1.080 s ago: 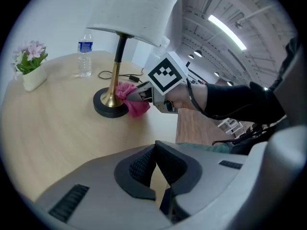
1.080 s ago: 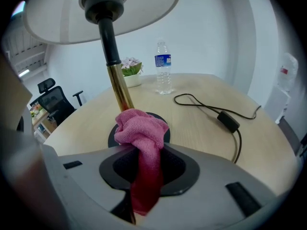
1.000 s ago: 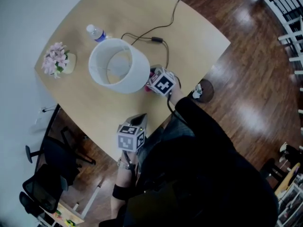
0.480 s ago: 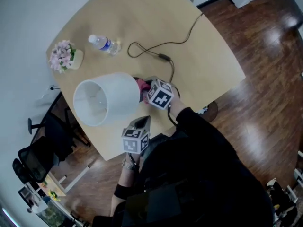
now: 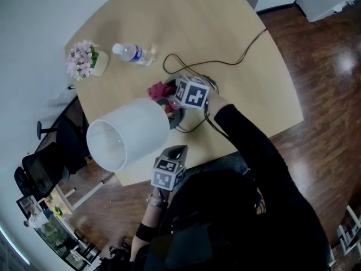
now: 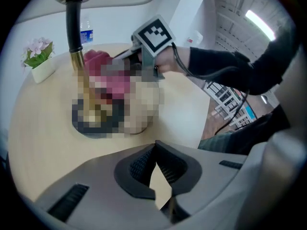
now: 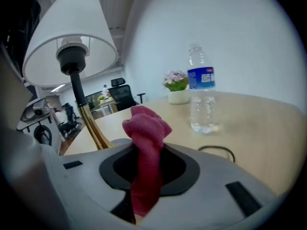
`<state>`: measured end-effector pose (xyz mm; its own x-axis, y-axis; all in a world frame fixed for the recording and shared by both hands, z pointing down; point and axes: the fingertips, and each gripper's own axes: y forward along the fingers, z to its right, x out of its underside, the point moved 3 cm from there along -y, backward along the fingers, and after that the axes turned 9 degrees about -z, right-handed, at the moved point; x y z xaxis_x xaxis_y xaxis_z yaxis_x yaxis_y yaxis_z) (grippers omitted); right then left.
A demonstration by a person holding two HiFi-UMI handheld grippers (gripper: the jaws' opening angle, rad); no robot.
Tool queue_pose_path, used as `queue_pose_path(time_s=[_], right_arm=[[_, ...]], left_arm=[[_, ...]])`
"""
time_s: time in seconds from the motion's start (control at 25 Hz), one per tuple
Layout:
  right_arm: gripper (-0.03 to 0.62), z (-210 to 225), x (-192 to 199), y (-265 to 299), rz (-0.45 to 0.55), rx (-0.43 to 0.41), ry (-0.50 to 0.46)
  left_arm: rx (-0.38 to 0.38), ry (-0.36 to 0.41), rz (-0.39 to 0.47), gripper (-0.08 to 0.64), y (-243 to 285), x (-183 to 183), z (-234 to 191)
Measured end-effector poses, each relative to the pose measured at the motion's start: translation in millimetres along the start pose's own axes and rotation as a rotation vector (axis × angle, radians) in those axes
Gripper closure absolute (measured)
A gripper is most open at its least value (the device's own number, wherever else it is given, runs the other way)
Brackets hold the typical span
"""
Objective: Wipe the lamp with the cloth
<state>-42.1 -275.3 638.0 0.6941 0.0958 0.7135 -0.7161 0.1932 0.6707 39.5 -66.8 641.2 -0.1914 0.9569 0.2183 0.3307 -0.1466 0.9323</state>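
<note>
Standing at the left: the lamp (image 5: 127,134), on the table (image 5: 237,78) near its edge.
Our left gripper (image 6: 154,150): clenched tight, with nothing in it.
Cloth (image 7: 146,128): pink, low down beside the lamp's pole.
Our right gripper (image 7: 148,166): squeezing the cloth.
Done: we think very little.
Left: shade, pole, base.

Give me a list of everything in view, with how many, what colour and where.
table: one, light wood, centre
lamp: one, white shade, brass stem, on the table's near side
cloth: one, pink, by the lamp's base
water bottle: one, clear, blue label, far side
flower pot: one, pink blooms, left corner
cord: one, black, on table
office chair: one, black, left floor
left gripper: grey, shut, empty
right gripper: grey, shut on cloth
</note>
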Motion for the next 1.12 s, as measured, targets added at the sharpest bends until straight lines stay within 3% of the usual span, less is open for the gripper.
queue_pose_path(time_s=[0.24, 0.48, 0.56, 0.72, 1.12], right_arm=[[0.495, -2, -66, 33, 0.009, -0.221, -0.285], [0.495, -40, -63, 79, -0.069, -0.435, -0.459], [0.495, -48, -54, 84, -0.101, -0.45, -0.509], [0.495, -44, -43, 76, -0.127, -0.44, -0.506], [0.497, -36, -2, 26, -0.153, -0.305, -0.396]], left_arm=[[0.004, -0.042, -0.009, 0.557, 0, 6, -5], [-0.01, -0.077, -0.018, 0.556, 3, 10, -5], [-0.013, -0.091, -0.017, 0.556, 6, 10, -6], [-0.01, -0.093, -0.018, 0.556, 8, 8, -6], [-0.007, -0.037, 0.003, 0.555, 13, -1, 0]])
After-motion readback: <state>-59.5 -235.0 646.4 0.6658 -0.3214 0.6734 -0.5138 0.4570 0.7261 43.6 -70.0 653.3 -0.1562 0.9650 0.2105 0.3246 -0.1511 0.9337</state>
